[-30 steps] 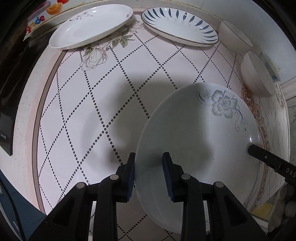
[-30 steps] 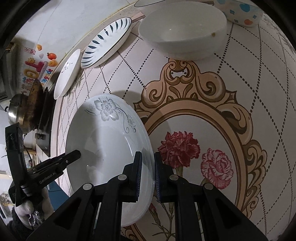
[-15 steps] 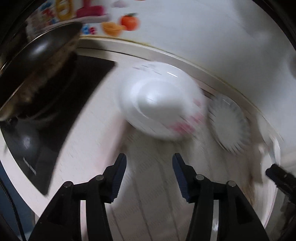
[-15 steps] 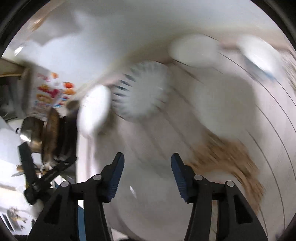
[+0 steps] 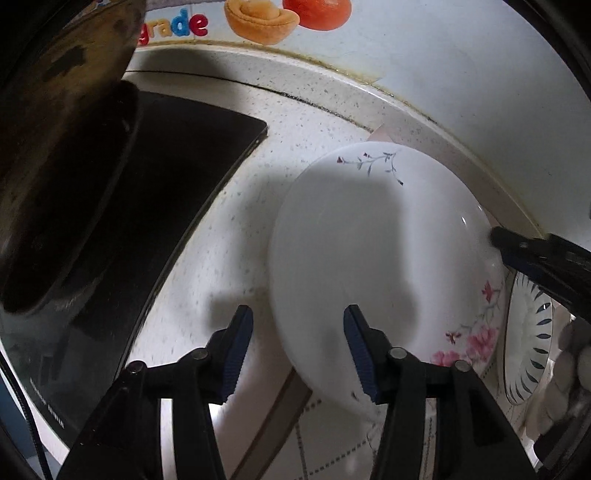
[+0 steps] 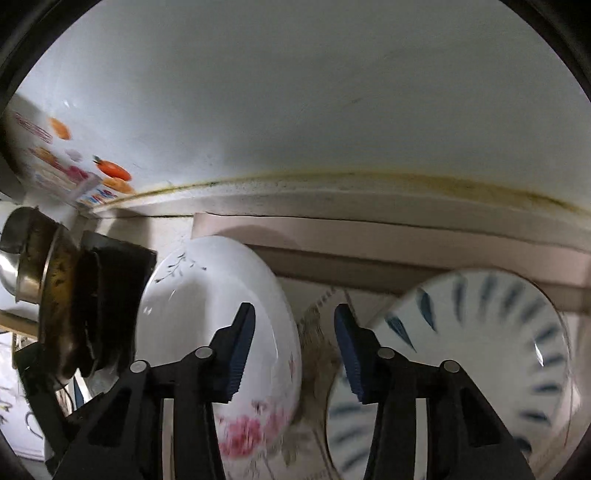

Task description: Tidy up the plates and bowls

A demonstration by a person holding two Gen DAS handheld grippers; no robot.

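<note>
A white plate with pink flowers and a thin branch pattern (image 5: 380, 258) lies at the back of the counter near the wall. My left gripper (image 5: 297, 347) is open, its jaws on either side of the plate's near left rim, holding nothing. My right gripper (image 6: 293, 345) is open and empty, its left jaw over the same plate (image 6: 207, 306) and its right jaw by a white plate with blue leaf marks (image 6: 476, 354). In the left wrist view that blue-marked plate (image 5: 528, 343) lies right of the flowered plate, and the right gripper's finger (image 5: 543, 254) reaches over the plate's right rim.
A black cooktop (image 5: 129, 206) with a dark, worn pan (image 5: 55, 147) stands to the left. The wall with colourful stickers (image 5: 258, 18) rises just behind the plates. A patterned mat (image 5: 321, 435) covers the counter to the front right.
Both grippers have let go of the grey-flowered plate, opened, and swung to the back left of the counter, onto the pink-flowered plate by the wall.
</note>
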